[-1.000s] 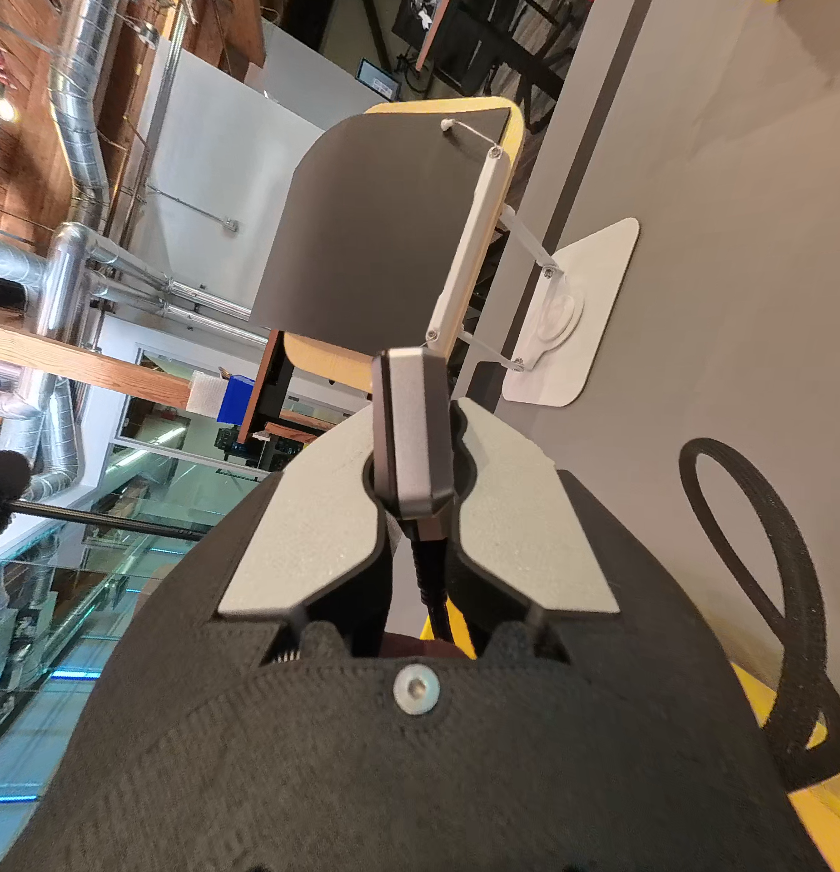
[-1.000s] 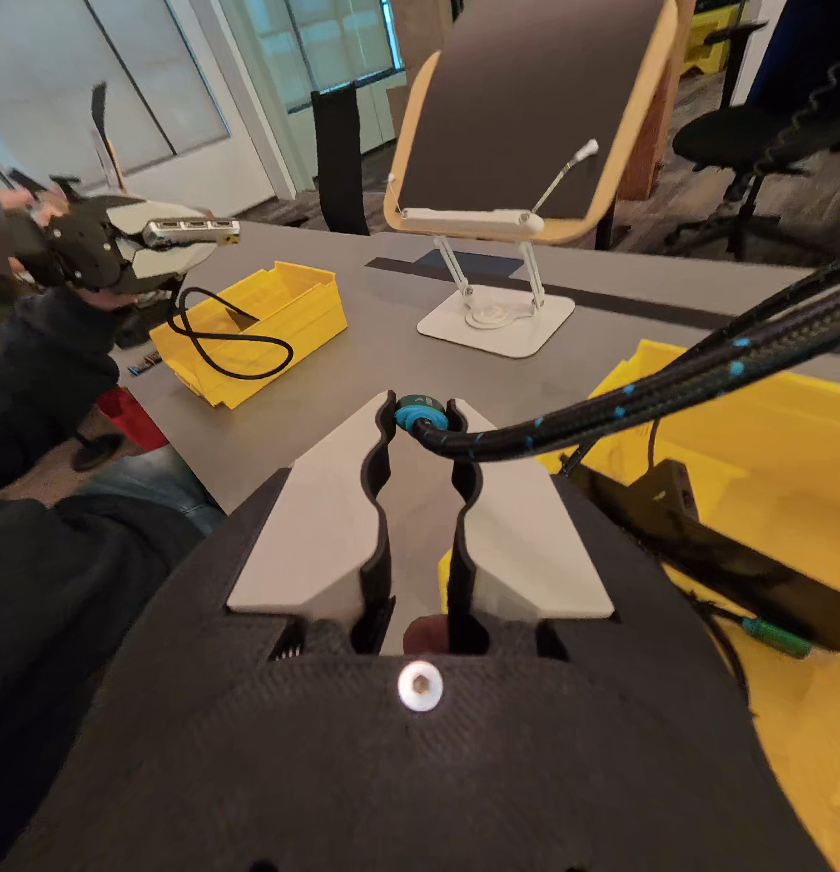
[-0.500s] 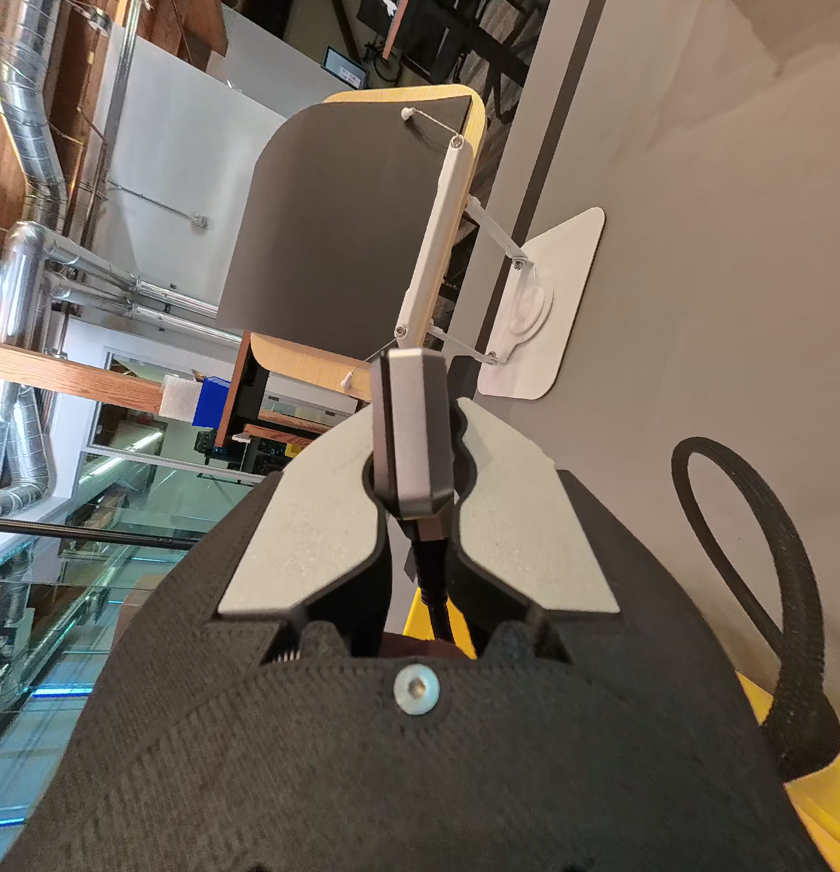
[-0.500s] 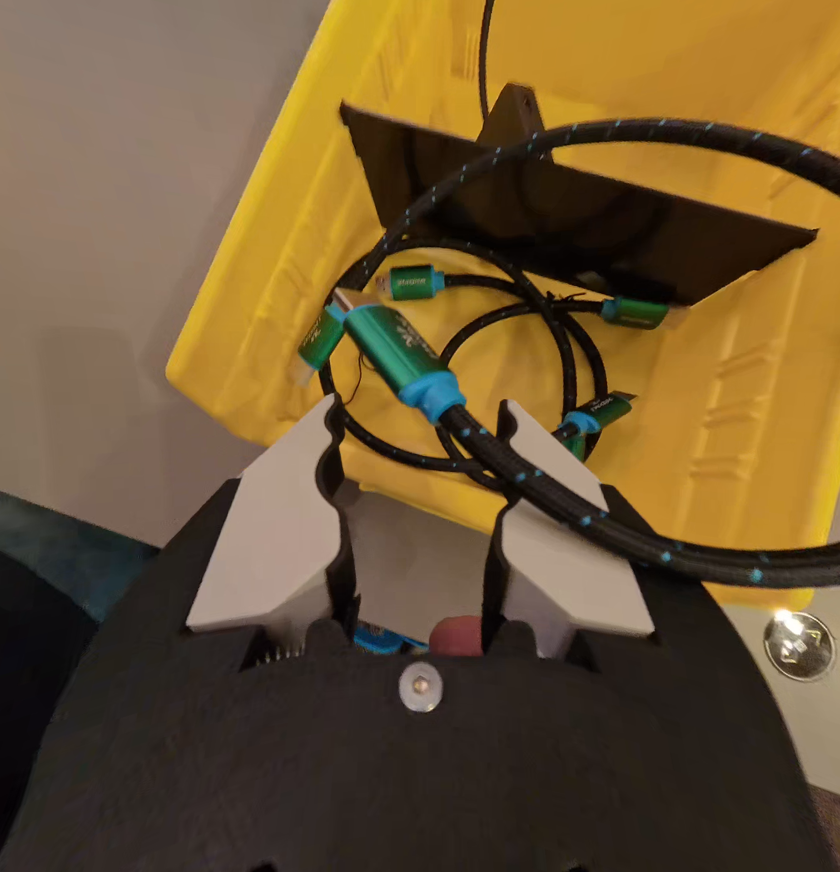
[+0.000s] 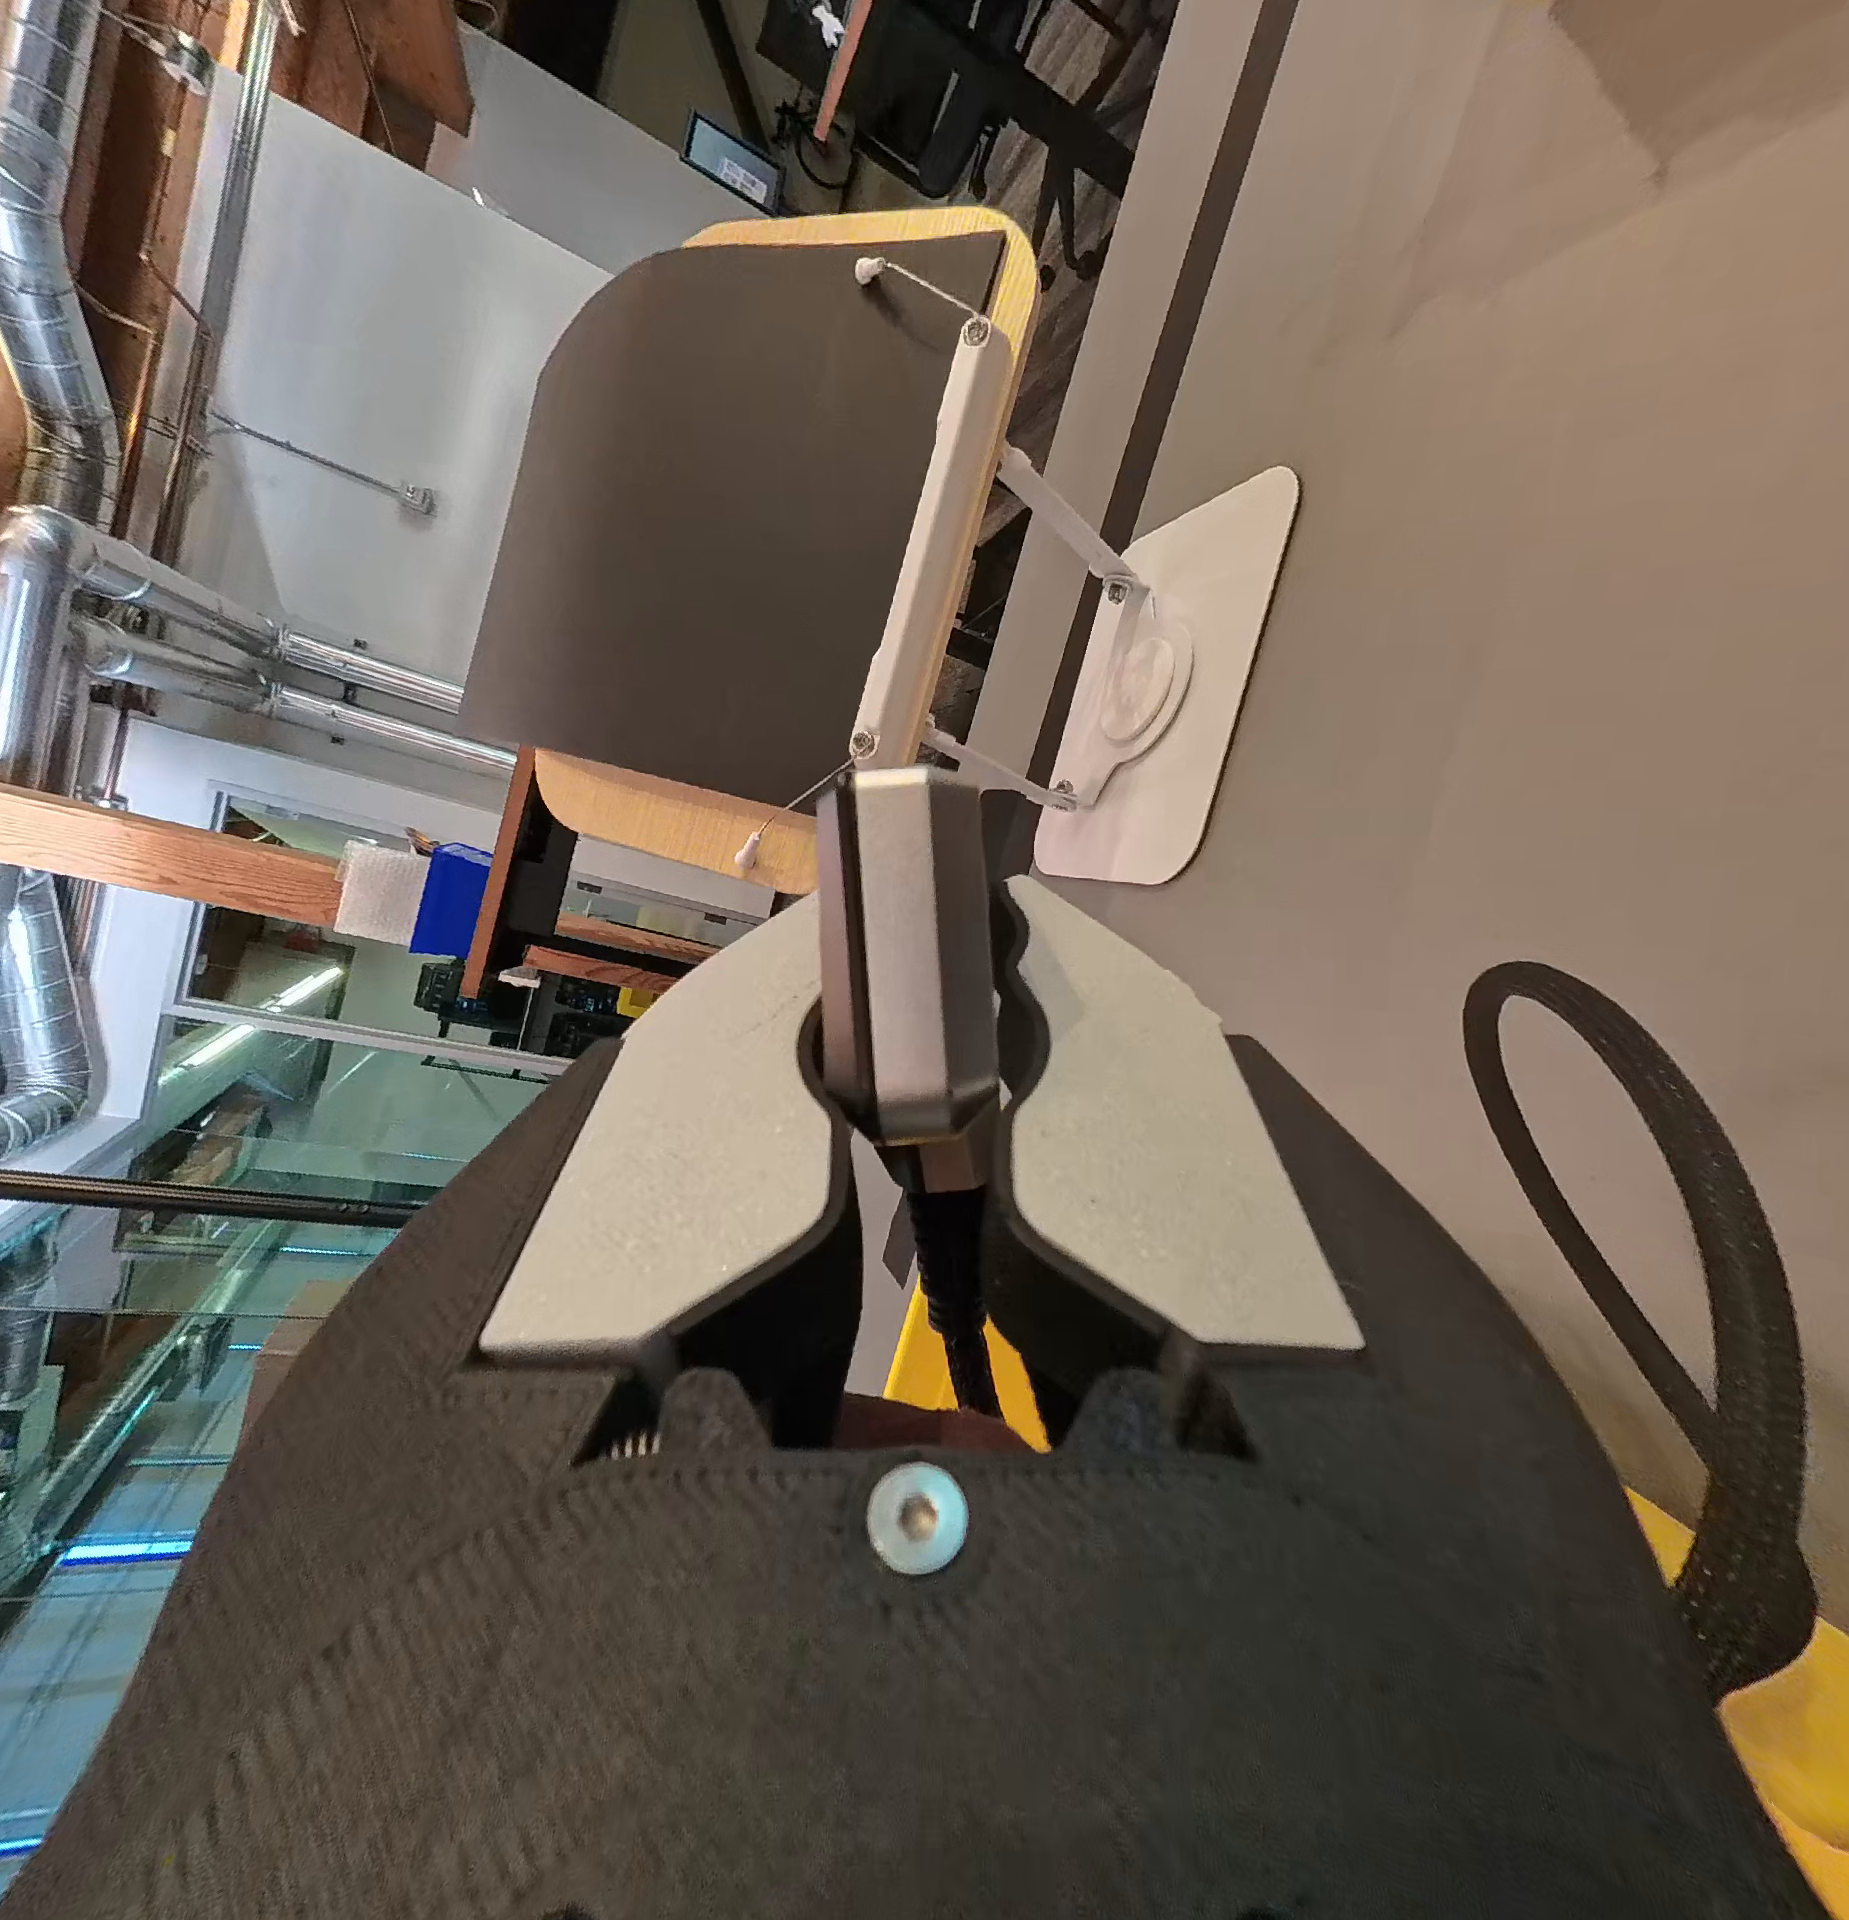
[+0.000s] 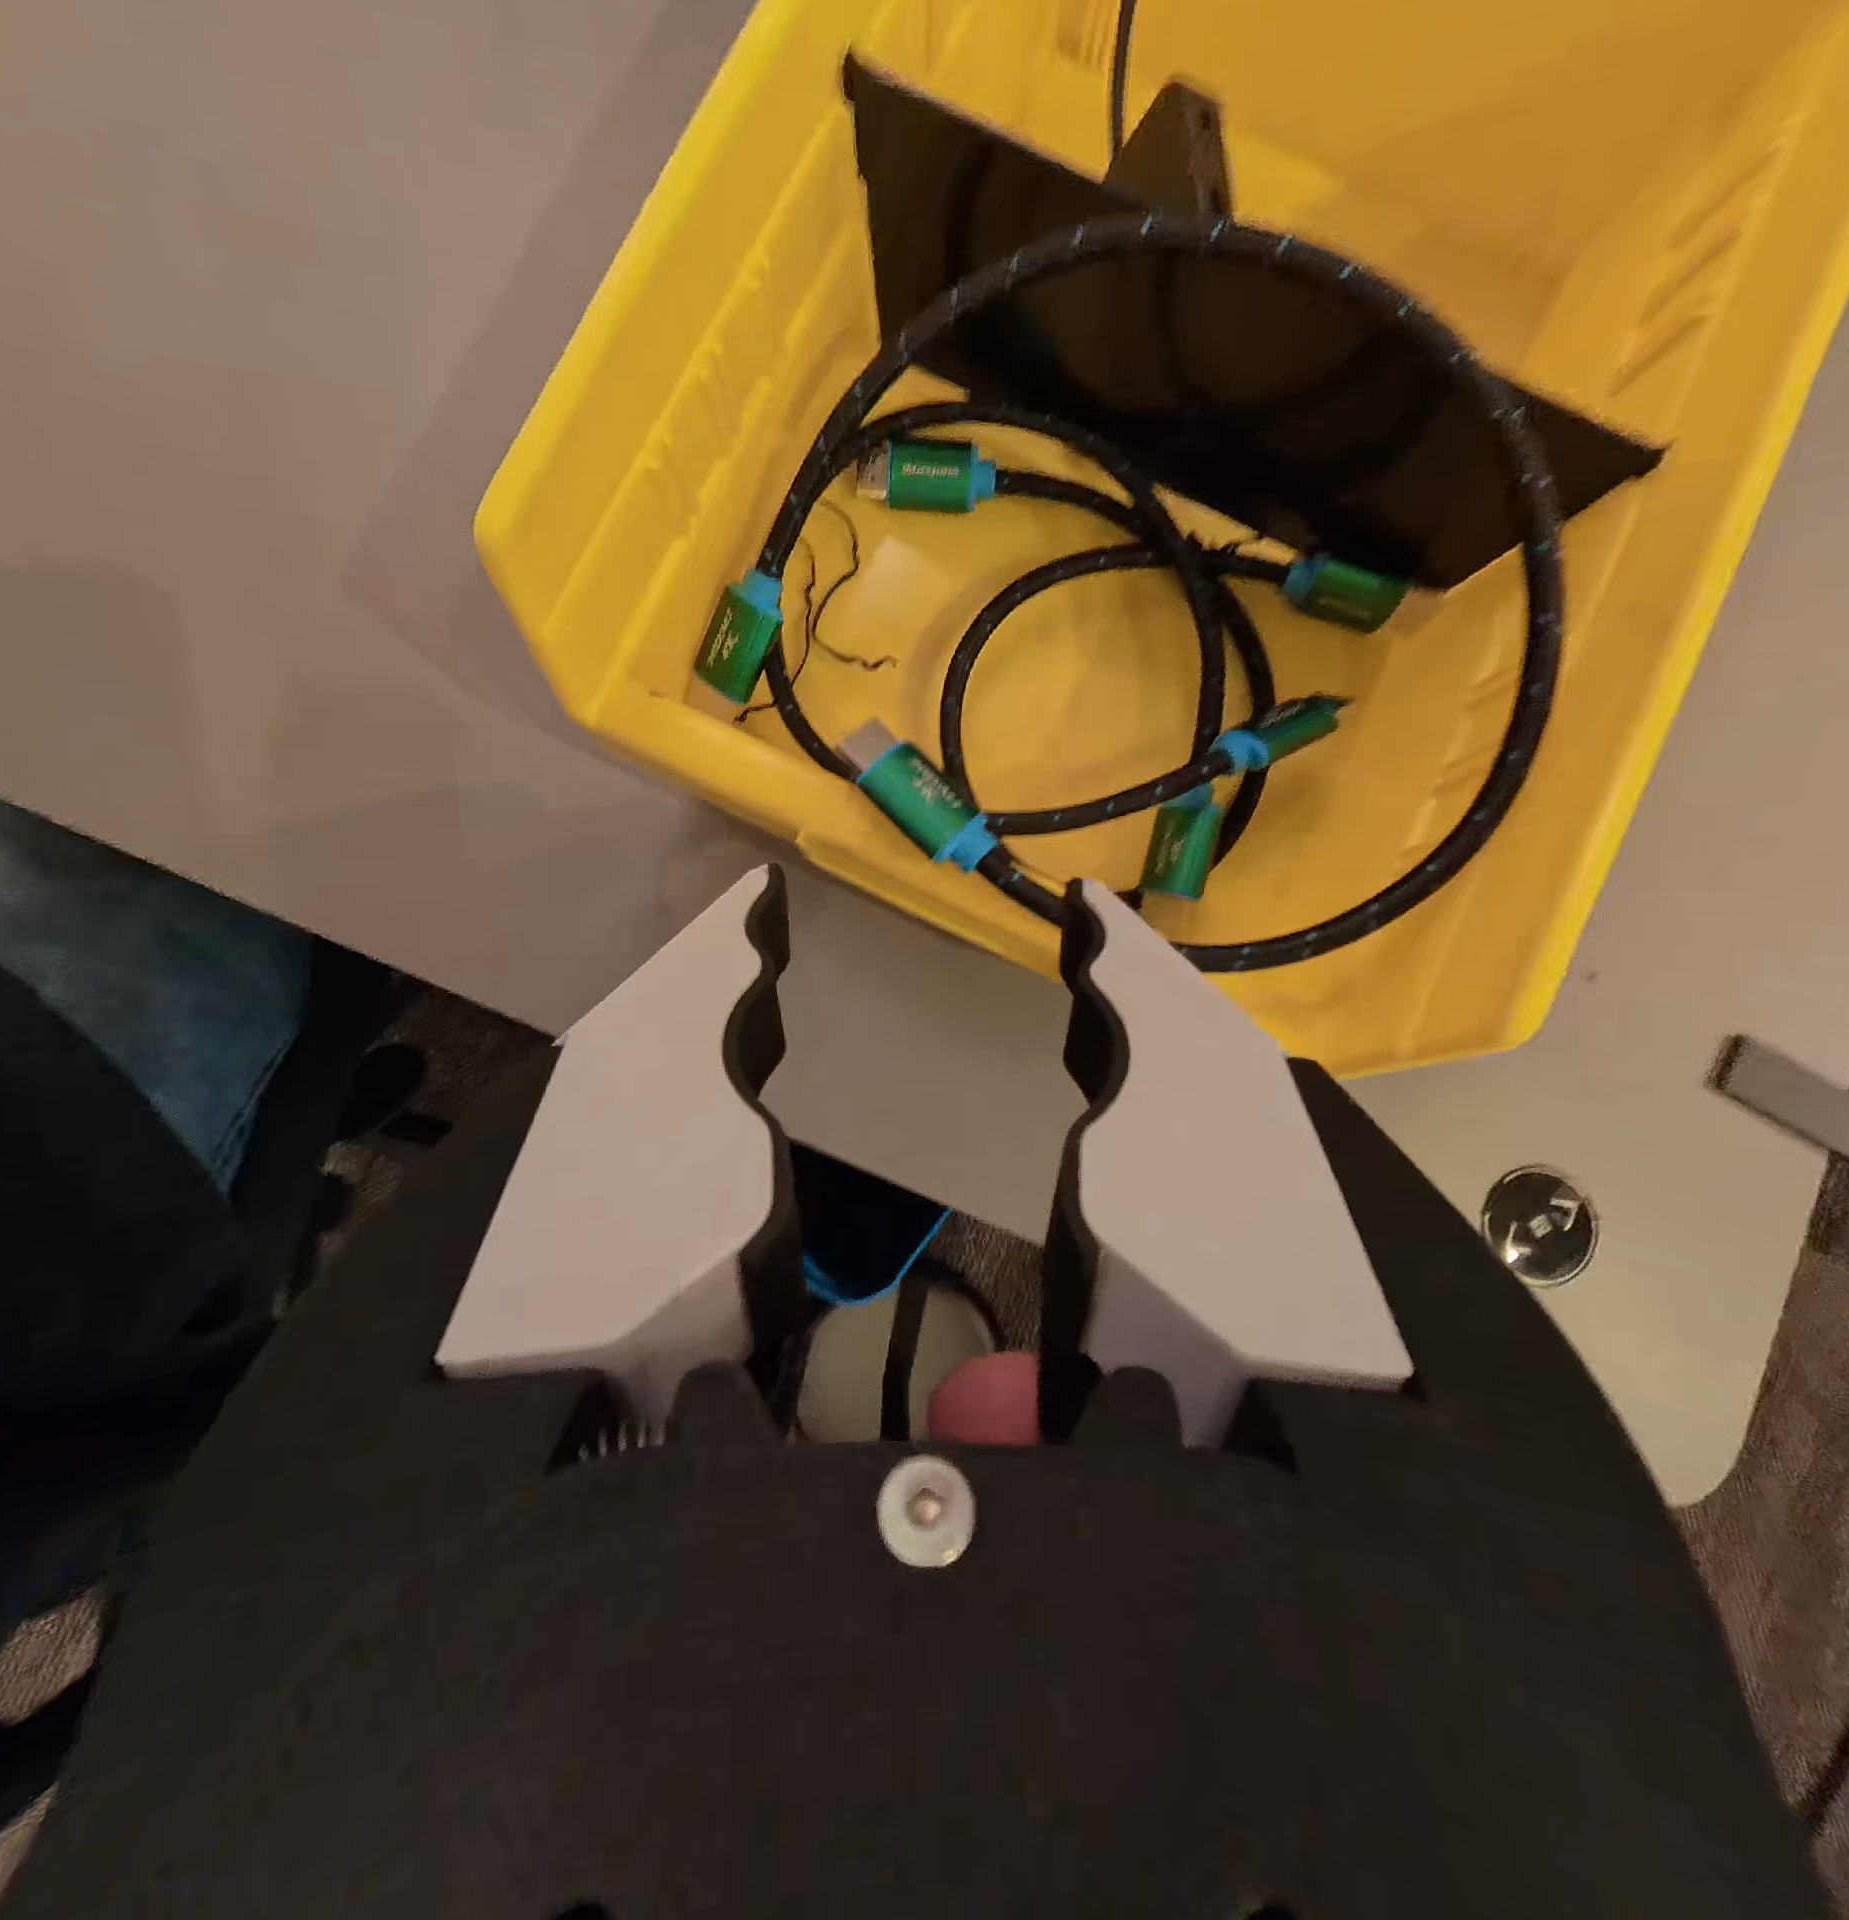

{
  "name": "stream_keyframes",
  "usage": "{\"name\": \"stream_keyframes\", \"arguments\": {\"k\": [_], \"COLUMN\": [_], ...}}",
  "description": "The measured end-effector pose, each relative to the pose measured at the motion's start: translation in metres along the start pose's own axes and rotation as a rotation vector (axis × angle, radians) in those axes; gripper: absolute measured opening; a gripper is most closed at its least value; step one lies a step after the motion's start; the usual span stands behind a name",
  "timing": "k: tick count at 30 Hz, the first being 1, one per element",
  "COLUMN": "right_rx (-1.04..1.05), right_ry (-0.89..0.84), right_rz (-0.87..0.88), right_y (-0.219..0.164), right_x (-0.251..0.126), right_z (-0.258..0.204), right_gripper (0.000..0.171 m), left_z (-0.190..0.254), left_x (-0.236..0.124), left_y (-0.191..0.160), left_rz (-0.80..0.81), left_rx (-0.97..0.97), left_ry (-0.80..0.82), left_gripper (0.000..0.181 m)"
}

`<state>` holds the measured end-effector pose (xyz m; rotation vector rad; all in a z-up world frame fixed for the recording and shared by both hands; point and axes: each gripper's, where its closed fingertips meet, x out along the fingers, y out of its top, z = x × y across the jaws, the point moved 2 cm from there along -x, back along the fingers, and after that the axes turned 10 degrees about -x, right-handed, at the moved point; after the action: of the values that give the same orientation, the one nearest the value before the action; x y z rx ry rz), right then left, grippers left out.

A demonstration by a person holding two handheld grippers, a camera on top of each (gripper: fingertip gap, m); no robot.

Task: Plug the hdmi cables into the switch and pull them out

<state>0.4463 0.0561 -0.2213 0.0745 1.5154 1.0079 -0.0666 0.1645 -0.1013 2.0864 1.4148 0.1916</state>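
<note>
Gripping switch point(image 5: 904, 945) lengthwise, pointing forward: left jaws | right jaws apart, empty

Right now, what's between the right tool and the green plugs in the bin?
In the right wrist view, only the yellow bin's near wall separates the open right tool from the nearest green plug.

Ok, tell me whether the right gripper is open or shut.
Open. The right gripper holds nothing: its fingers stand well apart, pointing at the HDMI cables in the yellow bin.
</note>
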Motion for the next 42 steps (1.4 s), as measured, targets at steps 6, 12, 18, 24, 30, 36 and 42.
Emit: {"name": "stream_keyframes", "arguments": {"k": [6,12,18,24,30,36,42], "right_rx": [-0.017,-0.116,-0.359,-0.482,-0.625,-0.893,-0.972], "right_ry": [-0.007,-0.041,0.22,0.596,0.815,0.643,0.519], "right_rz": [-0.005,0.113,0.412,0.548,0.553,0.488,0.51], "right_y": [0.008,0.05,0.161,0.248,0.279,0.267,0.269], "right_x": [0.003,-0.02,-0.017,0.025,0.047,0.081,0.086], "right_z": [-0.003,-0.019,-0.137,-0.287,-0.38,-0.412,-0.402], "right_gripper": [0.051,0.054,0.06,0.059,0.059,0.032,0.0], "left_z": [0.001,0.007,0.01,0.002,-0.007,-0.022,-0.032], "left_x": [-0.003,-0.004,-0.007,-0.02,-0.029,-0.033,-0.036], "left_y": [0.004,0.016,0.039,0.063,0.078,0.077,0.074], "left_rz": [0.005,0.047,0.123,0.221,0.286,0.295,0.286], "left_rx": [0.002,-0.007,-0.085,-0.263,-0.435,-0.542,-0.578], "left_ry": [-0.004,-0.018,-0.021,-0.02,-0.027,-0.016,-0.006], "left_gripper": [0.023,0.022,0.022,0.022,0.023,0.023,0.022]}}
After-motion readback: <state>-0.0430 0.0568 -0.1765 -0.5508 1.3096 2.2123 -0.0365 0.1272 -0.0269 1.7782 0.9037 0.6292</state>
